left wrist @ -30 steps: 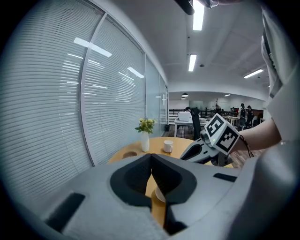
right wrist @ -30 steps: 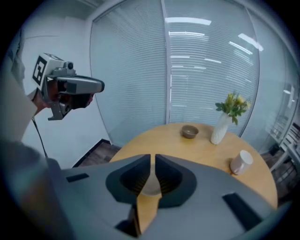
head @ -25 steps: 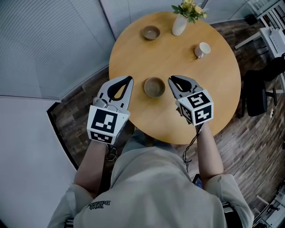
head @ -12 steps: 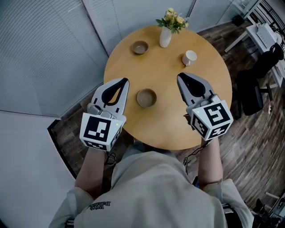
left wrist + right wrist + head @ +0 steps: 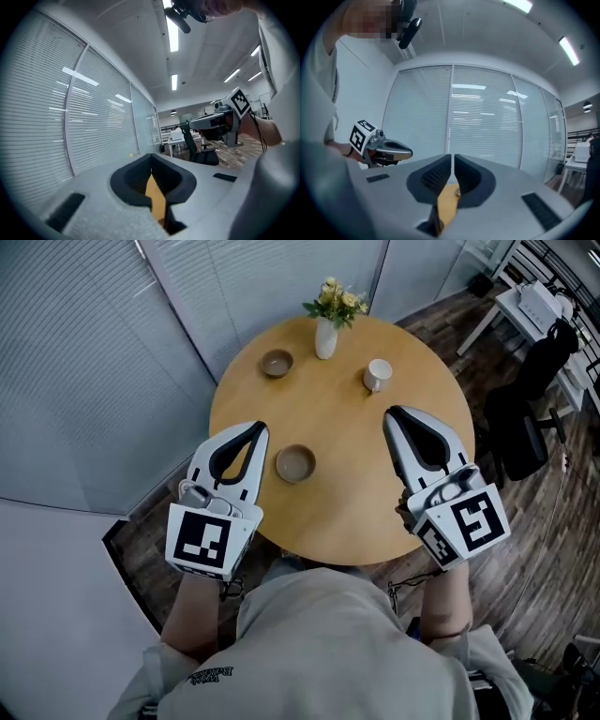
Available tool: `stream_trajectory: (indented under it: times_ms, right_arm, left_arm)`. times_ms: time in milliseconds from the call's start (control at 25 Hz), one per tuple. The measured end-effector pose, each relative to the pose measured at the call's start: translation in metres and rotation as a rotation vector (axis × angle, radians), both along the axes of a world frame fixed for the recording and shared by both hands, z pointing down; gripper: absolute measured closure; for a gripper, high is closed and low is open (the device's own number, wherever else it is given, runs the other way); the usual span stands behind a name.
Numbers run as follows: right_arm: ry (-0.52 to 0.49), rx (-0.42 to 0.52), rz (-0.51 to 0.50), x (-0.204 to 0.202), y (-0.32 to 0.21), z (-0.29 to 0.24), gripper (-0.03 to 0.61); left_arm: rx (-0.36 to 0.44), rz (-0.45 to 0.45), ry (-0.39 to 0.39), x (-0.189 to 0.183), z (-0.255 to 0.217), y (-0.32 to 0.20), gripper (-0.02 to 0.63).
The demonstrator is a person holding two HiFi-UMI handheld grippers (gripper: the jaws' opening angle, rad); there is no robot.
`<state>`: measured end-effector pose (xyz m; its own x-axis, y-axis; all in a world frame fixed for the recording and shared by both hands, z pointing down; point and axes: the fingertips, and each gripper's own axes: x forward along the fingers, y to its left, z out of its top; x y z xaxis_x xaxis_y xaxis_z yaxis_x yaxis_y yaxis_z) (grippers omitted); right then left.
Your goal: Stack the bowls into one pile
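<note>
claws both pressed together and empty: left claw [image 5: 259, 427] and right claw [image 5: 393, 412] hang above the round surface [image 5: 356, 484], flanking the near bowl [image 5: 295, 463]. the far bowl [image 5: 277, 363] sits well apart, by the vase [image 5: 325, 337]. both bowls look ceramic, so likely stiff, smooth and easy to chip; pinch the rim, one jaw inside, one outside. only the head view shows the bowls. the gripper views look level at window blinds [image 5: 93, 117], each catching the other claw.
</note>
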<state>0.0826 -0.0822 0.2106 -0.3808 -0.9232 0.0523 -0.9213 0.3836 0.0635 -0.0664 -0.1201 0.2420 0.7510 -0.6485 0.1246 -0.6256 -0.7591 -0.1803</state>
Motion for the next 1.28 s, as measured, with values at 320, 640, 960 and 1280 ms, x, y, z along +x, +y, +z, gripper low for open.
stream_trajectory:
  times_ms: [320,640,960,1280]
  right_arm:
    - [0.038,-0.018,0.003,0.014,0.020,0.014,0.545]
    - [0.029,-0.031,-0.008,0.014,0.017,0.021,0.546]
    - [0.015,-0.057,-0.004,0.017,0.015,0.030,0.545]
    - [0.008,-0.065,-0.020,0.004,-0.003,0.042,0.545]
  left_arm:
    - [-0.026,0.008,-0.009,0.003,0.005,0.013,0.592]
    - [-0.026,0.004,-0.019,0.003,0.006,0.011,0.592]
    - [0.007,0.013,-0.001,0.003,0.003,0.013,0.592]
    - [-0.020,0.056,-0.067,0.000,0.020,-0.005,0.591]
